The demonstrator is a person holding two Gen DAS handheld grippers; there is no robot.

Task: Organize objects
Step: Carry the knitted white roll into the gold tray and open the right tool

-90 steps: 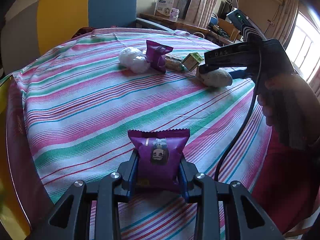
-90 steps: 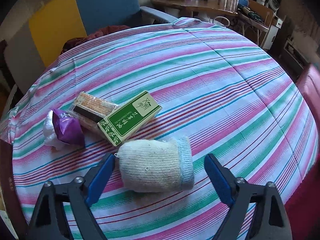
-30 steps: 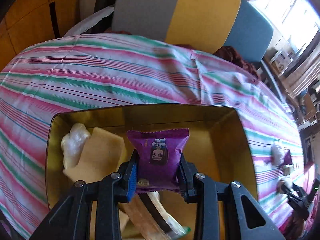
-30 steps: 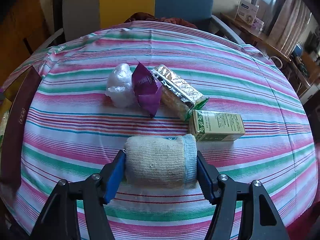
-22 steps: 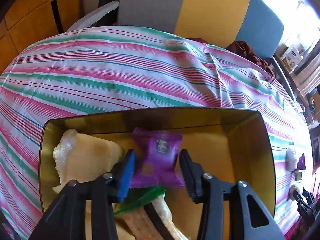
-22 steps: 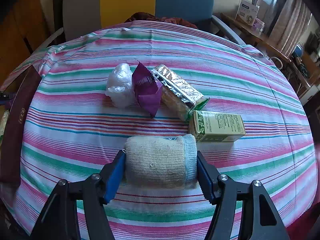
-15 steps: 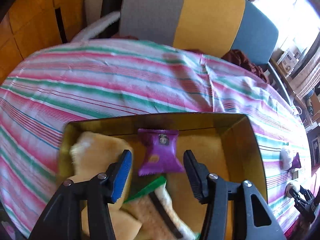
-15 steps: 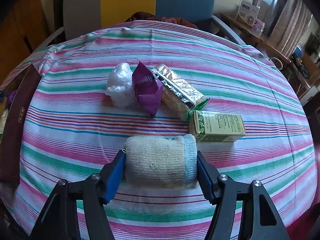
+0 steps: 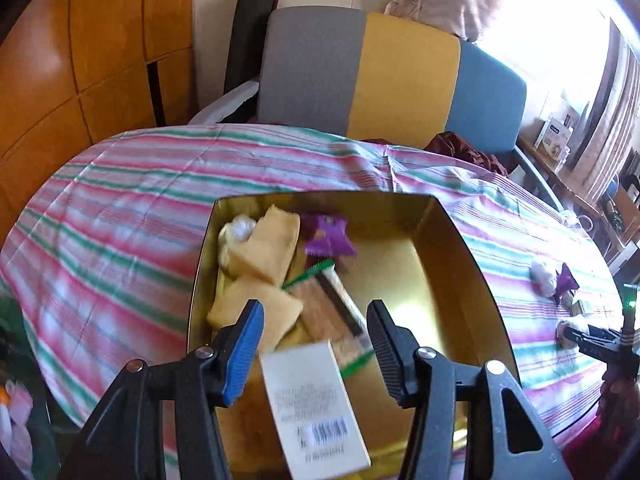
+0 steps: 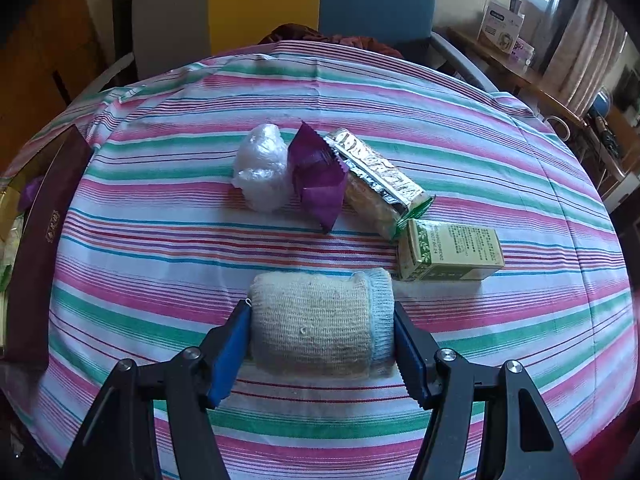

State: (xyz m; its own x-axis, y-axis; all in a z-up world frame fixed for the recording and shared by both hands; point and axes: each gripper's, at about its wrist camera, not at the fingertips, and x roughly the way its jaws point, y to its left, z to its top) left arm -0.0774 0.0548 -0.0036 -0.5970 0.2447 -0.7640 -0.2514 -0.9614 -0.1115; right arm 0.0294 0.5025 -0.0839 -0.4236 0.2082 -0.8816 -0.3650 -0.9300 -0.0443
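Observation:
In the left wrist view my left gripper [image 9: 314, 344] is open and empty above a gold tin box [image 9: 456, 240]. The purple snack packet [image 9: 329, 238] lies inside it at the far end, beside yellow cloths [image 9: 266, 252], a white bag, a biscuit pack and a white carton [image 9: 316, 404]. In the right wrist view my right gripper [image 10: 322, 338] is shut on a rolled beige sock [image 10: 320, 320] on the striped tablecloth [image 10: 160, 240]. Beyond it lie a white plastic bag [image 10: 262, 168], a second purple packet [image 10: 318, 180], a foil biscuit pack [image 10: 380, 184] and a green box [image 10: 450, 250].
The tin's dark red outer wall [image 10: 44, 240] shows at the left edge of the right wrist view. A grey, yellow and blue sofa [image 9: 400, 80] stands behind the round table. A side table with boxes [image 10: 502, 28] stands at the back right.
My left gripper opened and let the purple packet drop into the gold tin, then pulled back and up. My right gripper closed on the sock and has held still since.

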